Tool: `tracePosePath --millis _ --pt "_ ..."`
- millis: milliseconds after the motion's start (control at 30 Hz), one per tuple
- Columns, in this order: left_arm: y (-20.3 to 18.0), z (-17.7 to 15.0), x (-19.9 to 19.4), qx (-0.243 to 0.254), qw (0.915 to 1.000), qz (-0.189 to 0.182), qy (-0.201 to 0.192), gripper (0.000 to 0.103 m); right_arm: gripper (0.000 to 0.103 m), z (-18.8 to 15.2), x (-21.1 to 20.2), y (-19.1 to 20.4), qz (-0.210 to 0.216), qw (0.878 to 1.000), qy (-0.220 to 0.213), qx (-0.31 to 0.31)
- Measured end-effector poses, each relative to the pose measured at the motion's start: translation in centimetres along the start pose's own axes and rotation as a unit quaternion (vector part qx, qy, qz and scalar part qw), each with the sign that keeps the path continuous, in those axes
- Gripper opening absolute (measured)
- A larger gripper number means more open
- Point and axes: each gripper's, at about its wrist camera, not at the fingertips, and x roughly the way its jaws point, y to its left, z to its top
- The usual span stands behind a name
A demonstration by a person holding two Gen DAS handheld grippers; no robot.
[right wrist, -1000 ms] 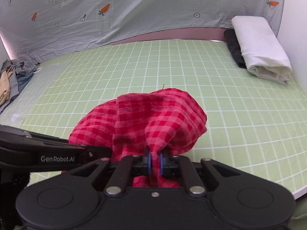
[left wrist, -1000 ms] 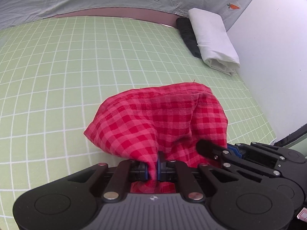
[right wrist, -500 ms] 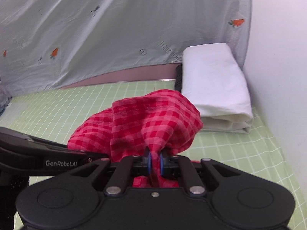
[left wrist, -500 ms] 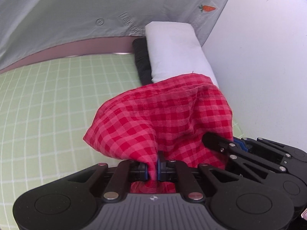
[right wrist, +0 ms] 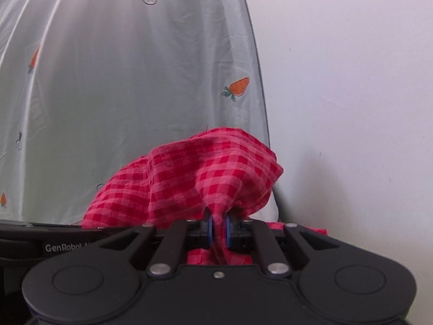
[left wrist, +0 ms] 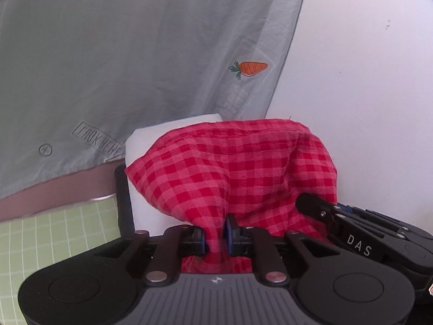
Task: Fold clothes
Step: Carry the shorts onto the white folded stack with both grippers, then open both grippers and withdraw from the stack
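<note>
Left tongs (left wrist: 215, 237) are easing apart with the red checked shirt (left wrist: 243, 170) bunched between them; right tongs (right wrist: 219, 230) are pinching it tight.

Green grid-lined bed surface (left wrist: 54, 233). At its far right corner: folded black garment (left wrist: 123, 203), folded white garment (left wrist: 140, 184) just beside it.

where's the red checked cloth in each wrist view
Left wrist: the red checked cloth fills the lower centre, bunched between the left gripper, whose fingers are opening, in front of the white folded pile.
Right wrist: the cloth sits lower centre, pinched by the right gripper.
Shared landmark: the carrot print on the grey sheet.
</note>
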Motion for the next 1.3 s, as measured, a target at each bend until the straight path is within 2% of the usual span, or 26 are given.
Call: tracePosePath --millis 67,133,167,233,300,333,433,500,600,733,967,1100,1300 --pt "0.6 0.3 2.9 0.011 0.9994 0.030 0.008 0.032 0.012 -0.3 3.1 -1.0 -0.017 1.000 0.011 0.007" --pt "1.6 0.0 5.9 0.016 0.9971 0.065 0.035 0.049 0.015 -1.0 6.4 -1.9 -0.040 0.999 0.030 0.009" --pt "2.1 -0.3 7.1 0.018 0.9957 0.078 0.048 0.054 0.022 -1.7 8.0 -2.3 -0.051 0.998 0.046 0.011" --pt "3.1 -1.1 8.7 0.019 0.9941 0.087 0.062 0.074 0.038 -2.7 9.5 -3.0 -0.067 0.996 0.063 0.018" --pt "3.8 -1.8 9.1 0.013 0.9944 0.088 0.056 0.088 0.054 -3.6 10.1 -3.6 -0.079 0.994 0.071 0.024" --pt "4.2 -2.0 9.2 0.007 0.9944 0.089 0.056 0.092 0.057 -4.0 10.4 -3.9 -0.083 0.993 0.074 0.027" --pt "5.1 -2.4 9.0 -0.021 0.9941 0.088 0.061 0.096 0.073 -4.7 9.8 -4.5 -0.088 0.992 0.086 0.031" --pt "5.1 -2.8 8.2 -0.024 0.9938 0.091 0.059 0.096 0.078 -5.0 8.6 -4.9 -0.093 0.991 0.090 0.030" --pt "4.4 -3.6 6.1 -0.006 0.9943 0.093 0.052 0.097 0.080 -5.7 5.7 -4.8 -0.111 0.990 0.089 0.019" --pt "2.5 -5.4 2.1 0.004 0.9953 0.083 0.049 0.097 0.087 -6.4 0.8 -4.1 -0.104 0.992 0.077 0.006" --pt "-1.6 -10.1 -7.8 -0.012 0.9960 0.086 0.024 0.103 0.091 -6.8 -7.3 -2.1 -0.104 0.993 0.046 -0.008" --pt "-3.4 -12.9 -12.4 0.027 0.9957 0.085 0.023 0.103 0.101 -7.4 -12.0 -0.6 -0.101 0.994 0.033 -0.001" --pt "-4.2 -16.8 -17.9 0.046 0.9961 0.074 0.016 0.103 0.103 -10.7 -18.8 2.0 -0.109 0.993 0.035 0.003"
